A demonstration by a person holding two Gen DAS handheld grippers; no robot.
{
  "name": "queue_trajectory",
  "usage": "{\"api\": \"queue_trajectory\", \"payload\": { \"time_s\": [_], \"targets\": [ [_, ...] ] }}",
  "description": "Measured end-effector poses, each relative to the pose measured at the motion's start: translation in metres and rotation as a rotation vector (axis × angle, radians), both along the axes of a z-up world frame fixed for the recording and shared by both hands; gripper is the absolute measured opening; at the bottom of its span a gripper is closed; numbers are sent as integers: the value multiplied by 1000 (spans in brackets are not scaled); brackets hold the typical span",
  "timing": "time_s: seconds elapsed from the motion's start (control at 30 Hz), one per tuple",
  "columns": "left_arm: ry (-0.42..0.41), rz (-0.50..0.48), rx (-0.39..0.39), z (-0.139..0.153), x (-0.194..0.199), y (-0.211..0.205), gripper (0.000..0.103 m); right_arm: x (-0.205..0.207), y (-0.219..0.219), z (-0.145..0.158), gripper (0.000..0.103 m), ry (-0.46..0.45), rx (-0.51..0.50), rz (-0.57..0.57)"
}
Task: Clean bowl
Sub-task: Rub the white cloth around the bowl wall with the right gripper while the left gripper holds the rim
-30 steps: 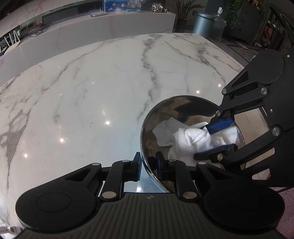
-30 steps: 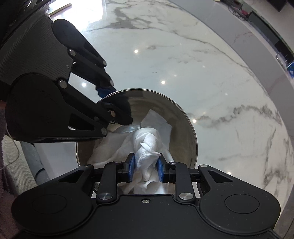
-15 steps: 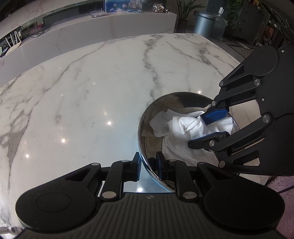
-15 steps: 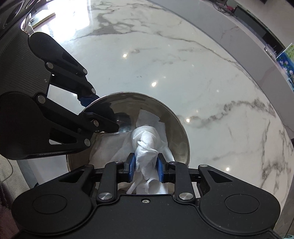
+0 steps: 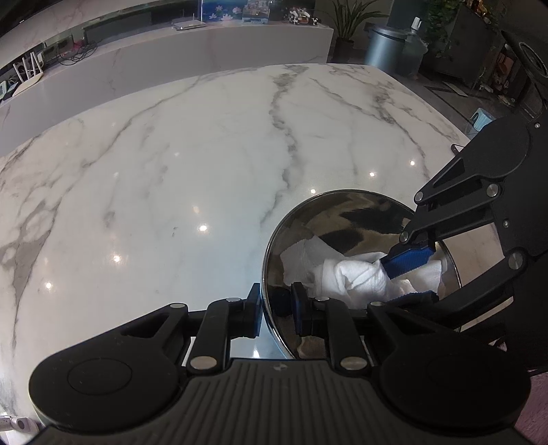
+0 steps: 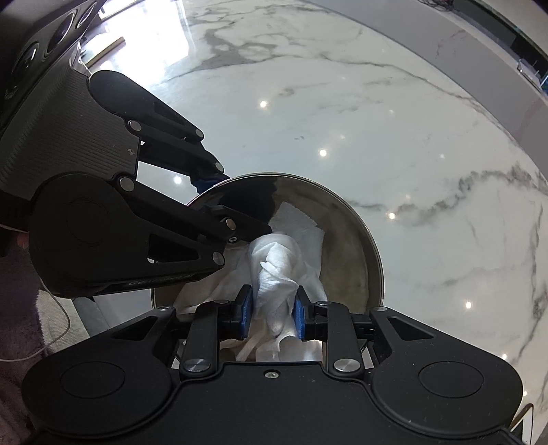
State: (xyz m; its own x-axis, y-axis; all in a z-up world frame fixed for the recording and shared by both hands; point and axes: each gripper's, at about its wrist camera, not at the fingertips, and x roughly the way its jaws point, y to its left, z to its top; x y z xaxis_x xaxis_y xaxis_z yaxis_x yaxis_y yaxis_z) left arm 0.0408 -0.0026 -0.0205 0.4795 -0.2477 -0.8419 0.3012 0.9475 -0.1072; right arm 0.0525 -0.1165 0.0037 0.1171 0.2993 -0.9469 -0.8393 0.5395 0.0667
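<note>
Shiny round stainless-steel bowl (image 5: 363, 219) sits on the white grey-veined marble worktop (image 5: 191, 164), near its front edge. Left black two-finger tool (image 5: 276, 309) is closed down on the bowl's near rim: one blue-padded finger outside the wall, the other inside, the rim pinched between them. From the right wrist view the same left tool (image 6: 209, 196) comes in from the left side and straddles the rim (image 6: 239, 179), outer blue pad just visible outside the wall.

Right black tool (image 6: 270, 311) is closed to a narrow gap on a crumpled white paper towel (image 6: 274, 270), the wad squeezed between both blue pads (image 6: 245, 313). In the left wrist view the right tool (image 5: 409, 277) reaches into the bowl from the right, with the towel (image 5: 356, 277) bunched up in front of its fingertips and touching the inner surface of the bowl. Loose towel layers spread across the bowl floor and up the far inner wall; a tail hangs back toward the right tool's body.

Bowl interior mirrors dark shapes of the tools and bright patches; can't tell whether any dirt is on it. Ceiling-light reflections dot the worktop around the bowl.

Background, left wrist view: long white marble-look ledge (image 5: 205, 58) behind the worktop, grey cylindrical bin (image 5: 385, 48) and a potted green plant (image 5: 346, 20) to the far right.
</note>
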Motion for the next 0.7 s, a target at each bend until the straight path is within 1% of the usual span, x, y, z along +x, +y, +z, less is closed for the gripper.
{"api": "queue_trajectory", "payload": {
  "time_s": [0.2, 0.27, 0.3, 0.33, 0.43, 0.57, 0.7],
  "targets": [
    [14, 0, -10, 4, -2, 3, 21, 7, -6, -1, 22, 16, 17, -70],
    [15, -7, -10, 5, -3, 2, 22, 9, -9, -1, 22, -1, 18, -98],
    [13, -11, -16, 5, -4, 2, 26, 11, -10, -2, 22, -13, 18, -117],
    [14, -11, -21, 5, -4, 2, 26, 12, -11, -2, 22, -26, 18, -137],
    [11, -10, -21, 6, -4, 2, 26, 17, -14, -2, 22, -19, 31, -185],
    [8, -12, -22, 6, -4, 1, 25, 15, -12, -2, 22, -26, 17, -175],
    [0, -11, -39, 5, -4, 3, 18, 10, -9, -1, 23, -21, 2, -150]
  ]
}}
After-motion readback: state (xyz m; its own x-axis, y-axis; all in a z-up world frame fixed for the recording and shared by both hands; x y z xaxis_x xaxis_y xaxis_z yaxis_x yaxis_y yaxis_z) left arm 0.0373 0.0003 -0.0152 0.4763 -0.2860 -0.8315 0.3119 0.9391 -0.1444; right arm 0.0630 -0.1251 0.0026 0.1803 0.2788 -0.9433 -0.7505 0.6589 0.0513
